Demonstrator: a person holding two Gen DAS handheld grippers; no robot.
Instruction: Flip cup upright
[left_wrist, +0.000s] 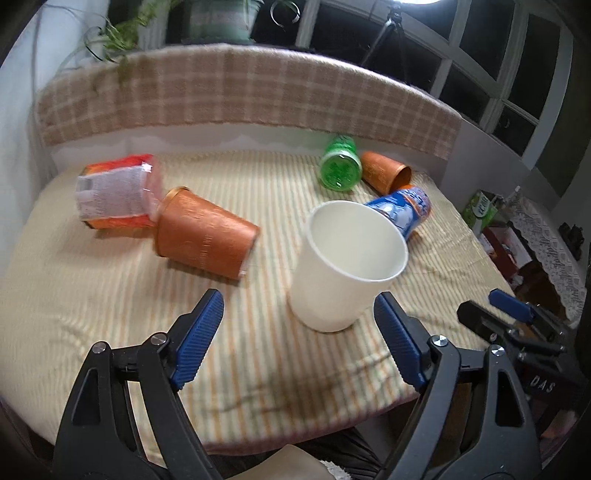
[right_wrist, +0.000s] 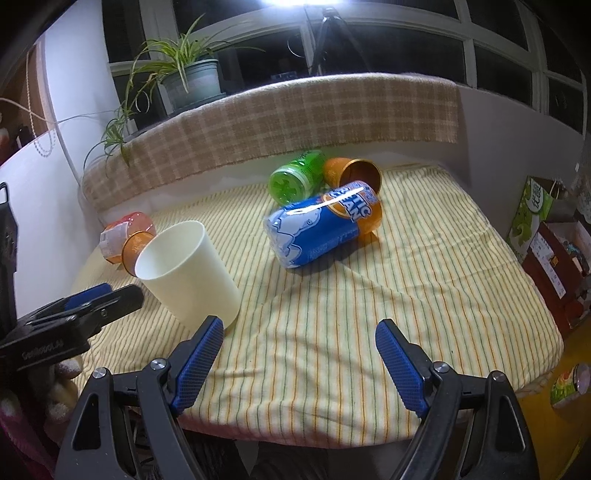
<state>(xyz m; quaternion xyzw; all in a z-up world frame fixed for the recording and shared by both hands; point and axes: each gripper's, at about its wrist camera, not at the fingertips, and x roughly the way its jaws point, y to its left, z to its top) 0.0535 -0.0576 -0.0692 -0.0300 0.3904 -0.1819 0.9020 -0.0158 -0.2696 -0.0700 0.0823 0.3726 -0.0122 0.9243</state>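
A white paper cup (left_wrist: 343, 266) stands upright on the striped cloth, mouth up; it also shows in the right wrist view (right_wrist: 188, 269). My left gripper (left_wrist: 299, 325) is open and empty, its blue pads just short of the cup, the cup near the right pad. My right gripper (right_wrist: 299, 343) is open and empty over bare cloth, with the cup to its left beyond the left pad. The right gripper shows in the left wrist view (left_wrist: 513, 314) at the right edge. The left gripper shows in the right wrist view (right_wrist: 88, 299) at the left edge.
An orange cup (left_wrist: 203, 236) lies on its side beside a red-white packet (left_wrist: 114, 192). A green can (right_wrist: 295, 177), a second orange cup (right_wrist: 354, 173) and a blue can (right_wrist: 321, 229) lie at the back. A checked backrest (right_wrist: 295, 118) edges the table; boxes (right_wrist: 546, 236) stand to the right.
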